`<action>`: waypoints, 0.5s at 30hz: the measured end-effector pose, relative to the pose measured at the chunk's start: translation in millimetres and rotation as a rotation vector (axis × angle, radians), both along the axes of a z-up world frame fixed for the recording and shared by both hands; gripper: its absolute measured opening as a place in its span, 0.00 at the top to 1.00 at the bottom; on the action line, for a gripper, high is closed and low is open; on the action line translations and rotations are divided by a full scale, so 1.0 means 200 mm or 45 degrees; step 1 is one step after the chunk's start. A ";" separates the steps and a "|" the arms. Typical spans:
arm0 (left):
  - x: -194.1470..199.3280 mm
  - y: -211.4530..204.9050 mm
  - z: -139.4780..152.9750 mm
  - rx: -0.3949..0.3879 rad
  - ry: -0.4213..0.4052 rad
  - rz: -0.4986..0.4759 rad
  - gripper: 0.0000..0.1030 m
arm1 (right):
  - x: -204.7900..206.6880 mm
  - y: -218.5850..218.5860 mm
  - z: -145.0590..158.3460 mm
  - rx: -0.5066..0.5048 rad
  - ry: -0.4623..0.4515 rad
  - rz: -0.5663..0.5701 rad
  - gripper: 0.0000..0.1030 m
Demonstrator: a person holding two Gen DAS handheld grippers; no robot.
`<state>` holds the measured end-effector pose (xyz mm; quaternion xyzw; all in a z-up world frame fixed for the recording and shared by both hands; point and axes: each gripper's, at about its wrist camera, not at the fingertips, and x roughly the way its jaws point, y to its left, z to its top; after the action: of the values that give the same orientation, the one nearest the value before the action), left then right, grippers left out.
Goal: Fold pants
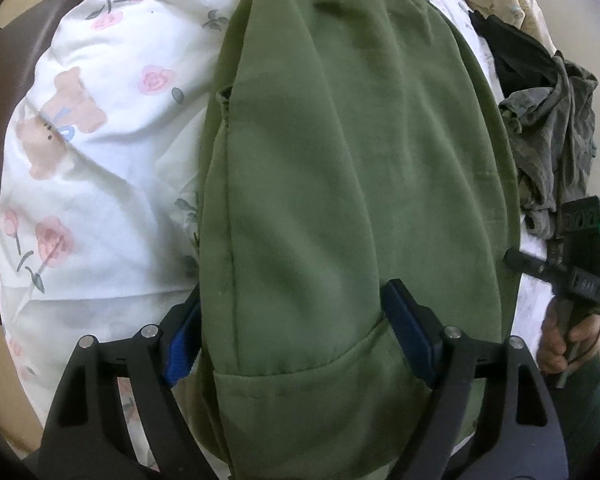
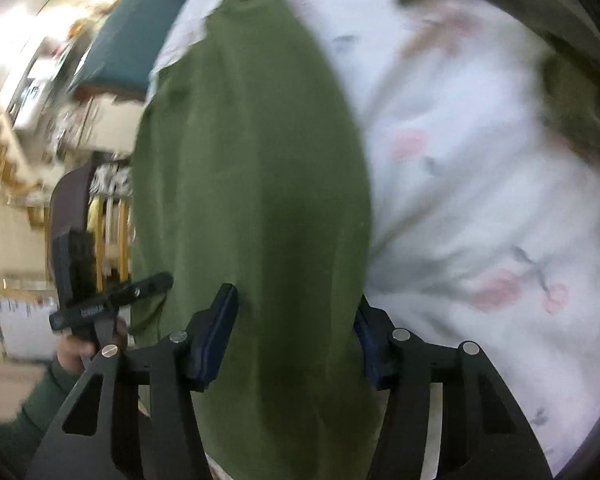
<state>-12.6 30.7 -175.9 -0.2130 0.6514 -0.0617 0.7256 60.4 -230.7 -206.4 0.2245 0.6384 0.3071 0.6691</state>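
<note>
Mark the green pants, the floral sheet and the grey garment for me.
green pants [image 1: 340, 160], left wrist view, middle of the cloth.
floral sheet [image 1: 112, 168], left wrist view, bare printed area.
grey garment [image 1: 552, 140], left wrist view, crumpled centre.

Both views are evenly and softly lit, with only faint shadows cast in the folds of the green pants [image 1: 340, 184]. The left wrist view is rendered sharp, while the right wrist view is smeared by motion blur and overexposed at its upper left. Strong fisheye bending and dark corners are seen in both.
</note>
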 end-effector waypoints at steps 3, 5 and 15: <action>0.00 0.04 0.00 -0.050 0.001 0.020 0.30 | 0.04 0.07 -0.06 -0.060 -0.029 0.040 0.46; 0.01 0.05 0.01 -0.068 -0.020 0.027 0.35 | 0.06 0.03 -0.10 0.001 0.003 -0.033 0.45; 0.03 0.02 0.06 -0.087 -0.101 -0.018 0.86 | 0.06 0.08 -0.07 0.065 -0.070 0.027 0.78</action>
<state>-7.6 35.0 -163.6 -0.2304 0.6211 -0.0975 0.7428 72.3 -214.2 -219.9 0.2264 0.6142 0.3363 0.6771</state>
